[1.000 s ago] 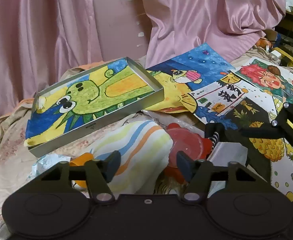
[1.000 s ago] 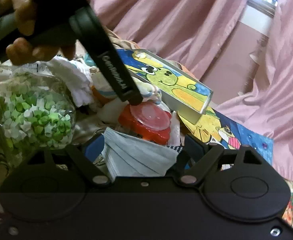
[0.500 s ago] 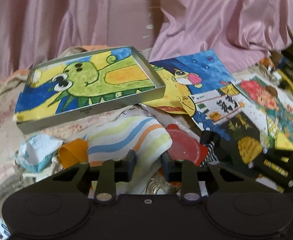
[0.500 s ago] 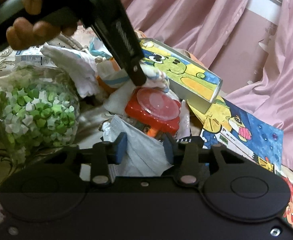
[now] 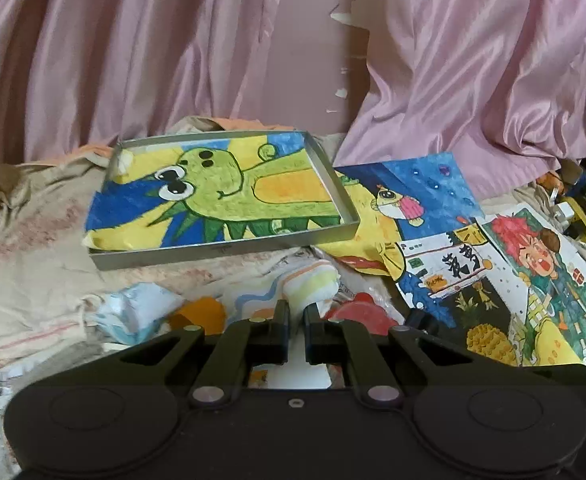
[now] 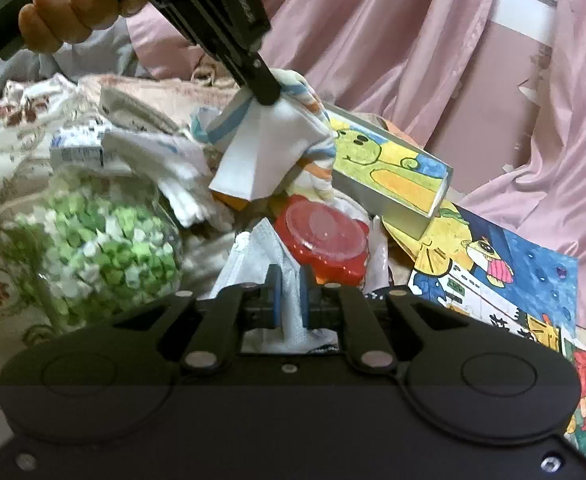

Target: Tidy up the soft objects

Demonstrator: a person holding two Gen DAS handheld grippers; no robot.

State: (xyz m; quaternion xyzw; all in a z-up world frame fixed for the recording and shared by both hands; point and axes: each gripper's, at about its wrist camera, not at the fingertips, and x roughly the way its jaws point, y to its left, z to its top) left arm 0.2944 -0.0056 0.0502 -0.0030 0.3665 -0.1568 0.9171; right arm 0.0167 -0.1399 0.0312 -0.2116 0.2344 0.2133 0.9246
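L gripper [image 5: 297, 316], frame center, clenched on striped cloth [image 5: 311, 284]; R gripper [image 6: 289, 284], center, pinches face mask [image 6: 253, 260]. Print on L gripper's bar, upper frame, is unreadable.

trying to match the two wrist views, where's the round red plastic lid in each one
Left wrist view: the round red plastic lid sits low at centre, just right of the left gripper and partly hidden behind it.
Right wrist view: it lies at centre, just beyond the right gripper.
Shared landmark: the shallow grey metal tray with the green dinosaur drawing, behind the lid in both.
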